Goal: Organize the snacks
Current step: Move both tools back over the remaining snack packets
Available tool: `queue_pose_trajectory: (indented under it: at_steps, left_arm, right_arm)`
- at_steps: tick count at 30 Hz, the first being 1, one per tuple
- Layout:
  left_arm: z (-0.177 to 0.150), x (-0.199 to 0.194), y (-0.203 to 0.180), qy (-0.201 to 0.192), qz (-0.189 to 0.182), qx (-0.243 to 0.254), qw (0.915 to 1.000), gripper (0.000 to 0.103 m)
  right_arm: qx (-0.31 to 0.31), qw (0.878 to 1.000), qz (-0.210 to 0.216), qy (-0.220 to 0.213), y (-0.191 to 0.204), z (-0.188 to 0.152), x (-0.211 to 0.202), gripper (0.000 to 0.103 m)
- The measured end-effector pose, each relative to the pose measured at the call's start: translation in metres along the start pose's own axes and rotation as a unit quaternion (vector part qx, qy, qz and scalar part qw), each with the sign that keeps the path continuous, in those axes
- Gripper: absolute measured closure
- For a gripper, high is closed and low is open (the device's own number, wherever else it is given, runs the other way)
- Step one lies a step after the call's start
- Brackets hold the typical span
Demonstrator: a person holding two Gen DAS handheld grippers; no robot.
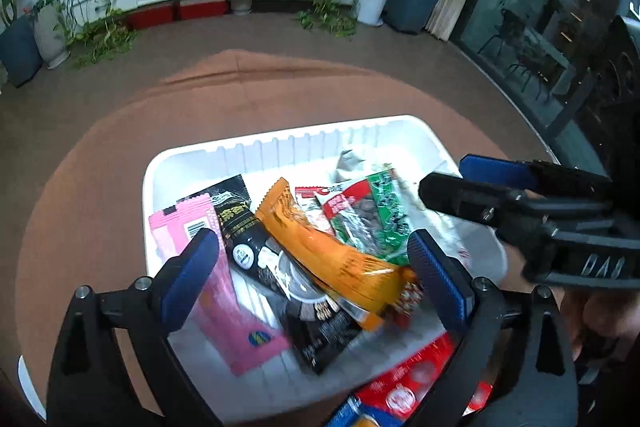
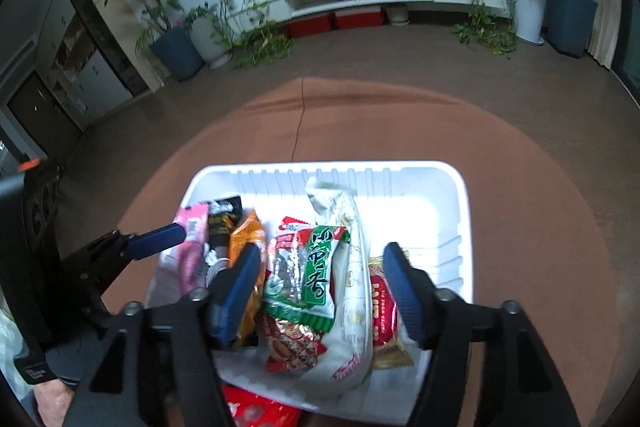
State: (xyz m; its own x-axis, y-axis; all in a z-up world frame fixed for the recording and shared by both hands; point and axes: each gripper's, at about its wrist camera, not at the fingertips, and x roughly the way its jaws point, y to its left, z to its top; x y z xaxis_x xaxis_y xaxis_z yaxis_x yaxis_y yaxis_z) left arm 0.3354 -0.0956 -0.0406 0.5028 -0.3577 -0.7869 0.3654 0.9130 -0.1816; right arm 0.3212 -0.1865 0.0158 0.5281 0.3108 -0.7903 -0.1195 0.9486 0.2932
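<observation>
Both tongs stand apart, empty: left gripper (image 1: 314, 277) over the orange packet (image 1: 320, 251), right gripper (image 2: 322, 291) over the green-labelled packet (image 2: 308, 283). Lift clear of the white tray (image 2: 452, 183) before reaching again.

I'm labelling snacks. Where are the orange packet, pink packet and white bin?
orange packet (image 1: 320, 247): left wrist view, its middle.
pink packet (image 1: 236, 323): left wrist view, lower half.
white bin (image 2: 448, 219): right wrist view, bare floor.

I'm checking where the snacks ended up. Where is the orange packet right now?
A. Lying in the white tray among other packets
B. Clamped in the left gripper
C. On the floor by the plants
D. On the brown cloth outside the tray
A: the orange packet lies on other packets inside the white tray, with the open left gripper above it.
</observation>
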Motion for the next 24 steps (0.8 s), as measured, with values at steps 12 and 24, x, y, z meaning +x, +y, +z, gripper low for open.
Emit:
queue_pose_trajectory:
  at_steps: [12, 24]
  left_arm:
    - [-0.064, -0.084, -0.013, -0.037, 0.002, 0.011, 0.9992, 0.007]
    - [-0.196, -0.141, -0.011, -0.037, -0.013, -0.041, 0.9984, 0.007]
  right_arm:
    - [0.008, 0.997, 0.052, -0.059, 0.010, -0.056, -0.097, 0.013]
    - [0.038, 0.997, 0.069, -0.025, 0.031, -0.191, -0.112, 0.012]
